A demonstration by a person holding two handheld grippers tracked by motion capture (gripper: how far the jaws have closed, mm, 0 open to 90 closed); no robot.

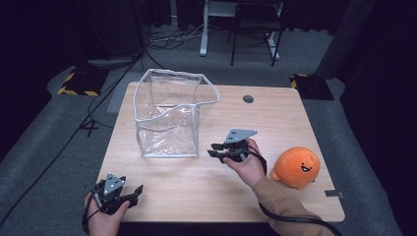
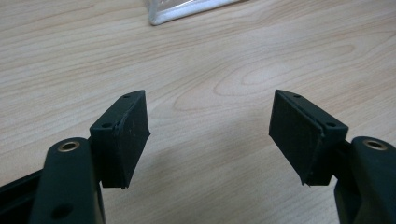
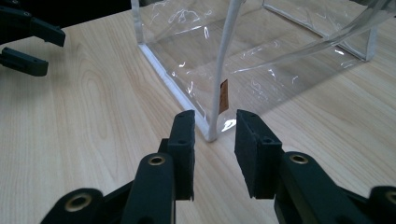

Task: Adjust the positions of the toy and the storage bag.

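Clear plastic bag (image 1: 169,115) standing open mid-desk (image 1: 206,189). Right gripper (image 1: 221,150) hovering just off its near corner, jaws parted, grasping nothing. Left gripper (image 1: 133,192) idling at desk's near edge, jaws released.

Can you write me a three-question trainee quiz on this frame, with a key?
1. True or false: the clear plastic bag stands upright and open on the table.
2. Which gripper is nearer the bag's corner? A) left gripper B) right gripper
3. What lies near the table's right edge, beside the person's right sleeve?

Key
1. True; nothing shows inside it.
2. B; the right gripper view has the bag's white-trimmed bottom corner just ahead of the parted jaws, with nothing between them. The left gripper, jaws wide, sits at the table's near left corner.
3. An orange plush toy with a smiling face.
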